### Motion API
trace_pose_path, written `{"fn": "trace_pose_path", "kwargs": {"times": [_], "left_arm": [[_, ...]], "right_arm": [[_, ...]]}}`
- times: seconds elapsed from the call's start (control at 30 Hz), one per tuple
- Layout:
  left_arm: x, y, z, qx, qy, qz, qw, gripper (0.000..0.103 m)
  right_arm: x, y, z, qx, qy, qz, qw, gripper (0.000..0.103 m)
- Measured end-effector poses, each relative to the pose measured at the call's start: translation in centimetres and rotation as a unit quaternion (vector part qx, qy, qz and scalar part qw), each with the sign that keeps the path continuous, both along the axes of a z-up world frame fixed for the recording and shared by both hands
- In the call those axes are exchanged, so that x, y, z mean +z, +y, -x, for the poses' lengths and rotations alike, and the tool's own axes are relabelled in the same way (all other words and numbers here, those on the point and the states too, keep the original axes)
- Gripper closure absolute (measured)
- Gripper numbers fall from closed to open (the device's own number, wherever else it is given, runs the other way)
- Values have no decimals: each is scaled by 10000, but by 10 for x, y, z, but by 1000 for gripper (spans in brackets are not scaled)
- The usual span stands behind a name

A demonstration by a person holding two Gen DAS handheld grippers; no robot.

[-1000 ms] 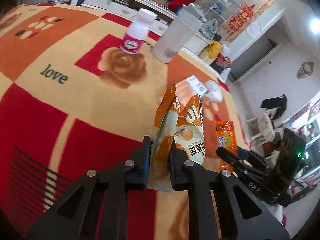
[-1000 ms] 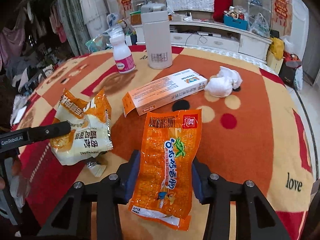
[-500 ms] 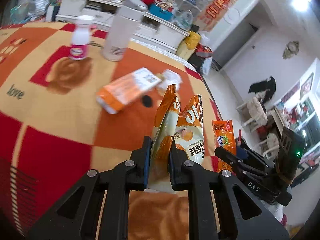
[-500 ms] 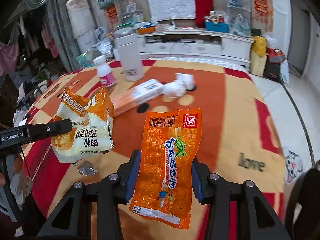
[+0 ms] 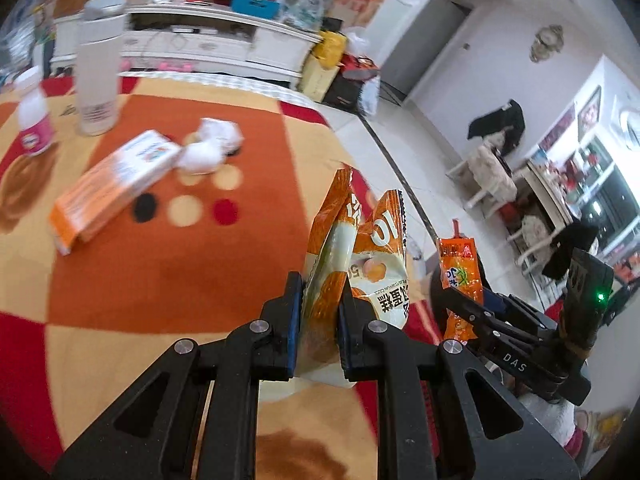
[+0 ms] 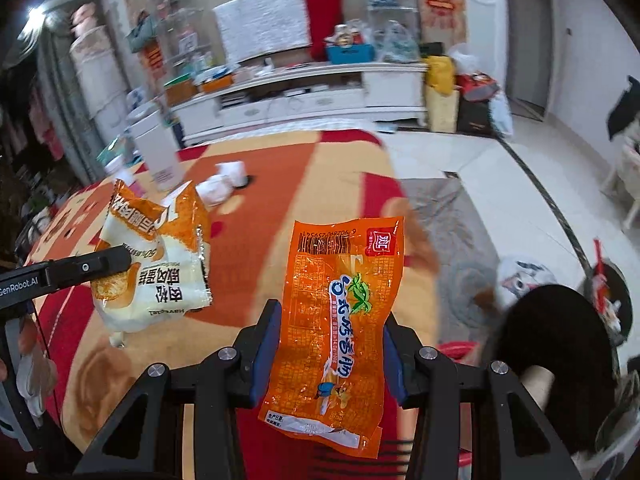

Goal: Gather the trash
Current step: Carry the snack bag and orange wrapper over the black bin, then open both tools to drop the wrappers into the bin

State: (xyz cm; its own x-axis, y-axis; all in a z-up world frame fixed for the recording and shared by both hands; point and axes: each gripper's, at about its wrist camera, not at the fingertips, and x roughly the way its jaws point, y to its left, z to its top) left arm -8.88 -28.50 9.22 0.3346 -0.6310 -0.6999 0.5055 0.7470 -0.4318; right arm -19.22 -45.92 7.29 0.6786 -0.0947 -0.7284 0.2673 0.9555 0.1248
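My left gripper (image 5: 318,296) is shut on an orange and white snack wrapper (image 5: 362,256), which stands up crumpled between its pads above the table. The same wrapper (image 6: 154,264) shows in the right wrist view, at the left, held by the left gripper (image 6: 120,258). My right gripper (image 6: 330,340) is shut on a flat orange snack packet (image 6: 340,316), gripped by its two long edges. In the left wrist view that packet (image 5: 460,280) and the right gripper (image 5: 466,304) are at the right, over the table's edge.
On the orange and red tablecloth (image 5: 168,272) lie an orange and white box (image 5: 112,184), crumpled white tissues (image 5: 210,146), a white tumbler (image 5: 98,76) and a small pink-labelled bottle (image 5: 34,120). A dark round bin (image 6: 560,352) stands on the floor at the right.
Both grippers have swung to the right with their wrappers, from over the middle of the table toward its right edge. The floor and the dark bin have come into the right wrist view.
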Motion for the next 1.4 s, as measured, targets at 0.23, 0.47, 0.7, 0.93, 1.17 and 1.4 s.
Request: {"fn": "trace_pose_path", "kwargs": {"times": [0.23, 0.47, 0.7, 0.93, 1.17, 1.4], "left_arm": [[3, -55, 6, -381, -55, -7, 9993, 90], [-3, -100, 11, -624, 50, 3, 9980, 90], [-8, -149, 20, -888, 114, -6, 9960, 89], [-16, -201, 34, -1176, 226, 7, 9928, 89], [-28, -235, 42, -1305, 390, 59, 9907, 89], [-44, -255, 48, -1374, 558, -19, 9889, 55]], "right_arm": [[-1, -49, 34, -517, -12, -68, 9986, 58], [-6, -85, 62, -905, 39, -102, 9958, 58], [-13, -121, 87, -1323, 93, -151, 9911, 58], [-22, -152, 105, -1710, 159, -256, 9848, 58], [-29, -175, 120, -1999, 215, -308, 9791, 58], [-33, -190, 132, -2276, 178, -465, 9725, 44]]}}
